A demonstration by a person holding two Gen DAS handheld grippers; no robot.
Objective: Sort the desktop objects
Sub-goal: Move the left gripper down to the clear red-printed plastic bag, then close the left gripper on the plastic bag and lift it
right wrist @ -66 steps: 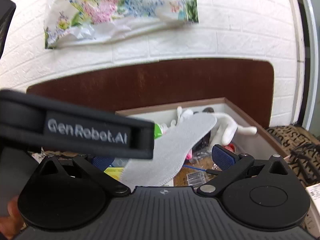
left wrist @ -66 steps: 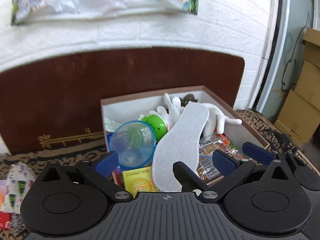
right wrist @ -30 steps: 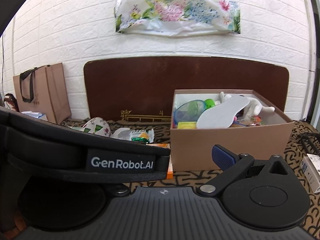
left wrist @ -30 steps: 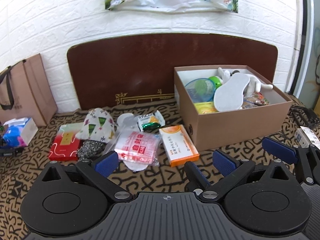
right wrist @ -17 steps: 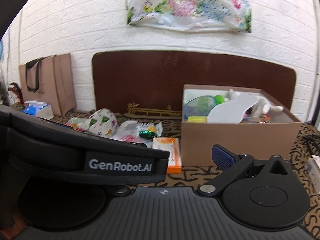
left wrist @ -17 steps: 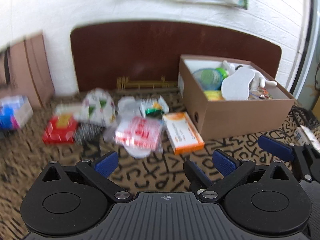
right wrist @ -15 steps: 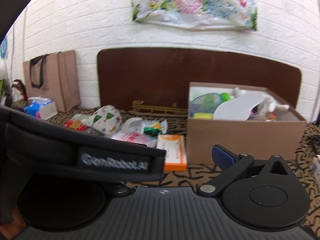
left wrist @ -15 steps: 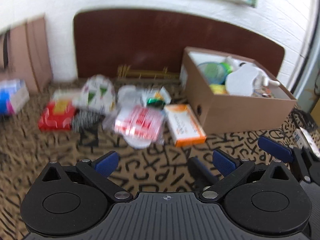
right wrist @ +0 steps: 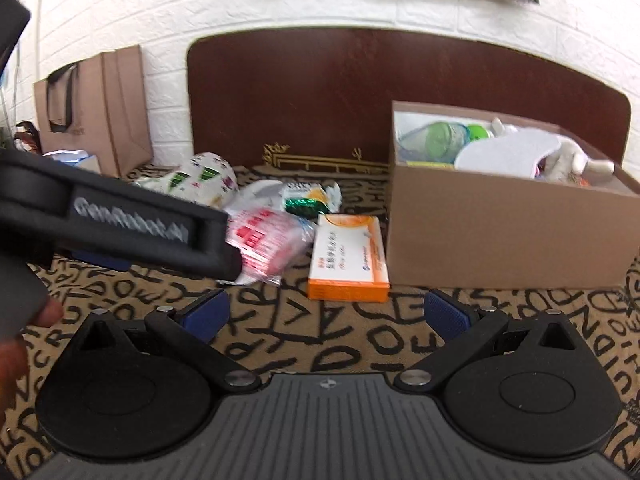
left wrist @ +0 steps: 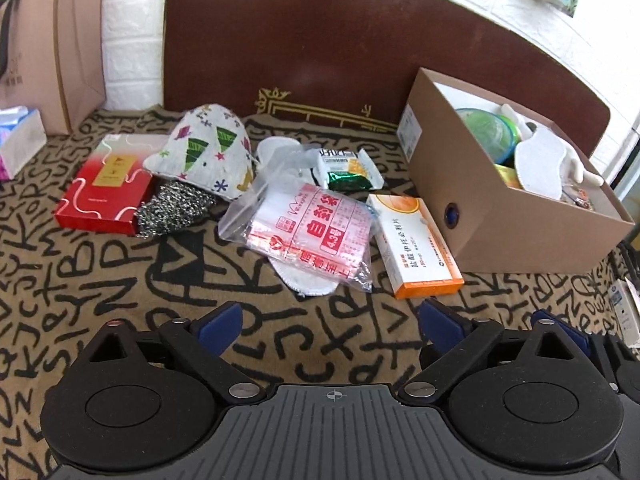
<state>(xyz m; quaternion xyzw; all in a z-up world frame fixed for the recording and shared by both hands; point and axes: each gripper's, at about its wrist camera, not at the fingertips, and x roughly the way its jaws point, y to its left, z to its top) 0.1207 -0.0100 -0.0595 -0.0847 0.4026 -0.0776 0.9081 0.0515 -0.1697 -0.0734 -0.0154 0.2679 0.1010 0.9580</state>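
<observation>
A brown cardboard box (left wrist: 492,216) stands at the right, holding a white insole (left wrist: 538,166), a green-blue lid and a white glove. Loose on the patterned cloth lie an orange-white medicine box (left wrist: 416,246), a clear bag of red-printed packets (left wrist: 312,232), a green snack pack (left wrist: 348,172), a patterned cloth hat (left wrist: 204,152), a steel scourer (left wrist: 172,208) and a red box (left wrist: 104,184). My left gripper (left wrist: 330,326) is open and empty, in front of the bag. My right gripper (right wrist: 324,316) is open and empty, just before the medicine box (right wrist: 348,258) and the cardboard box (right wrist: 504,224).
A brown headboard panel (left wrist: 340,52) leans on the white brick wall behind. A paper bag (right wrist: 96,108) and a tissue pack (left wrist: 16,140) stand at the far left. The left gripper's body (right wrist: 120,220) blocks the left of the right wrist view.
Both grippers have pulled back from above the cardboard box and swung left. The left one now tilts down over the loose items. Both stay open and empty.
</observation>
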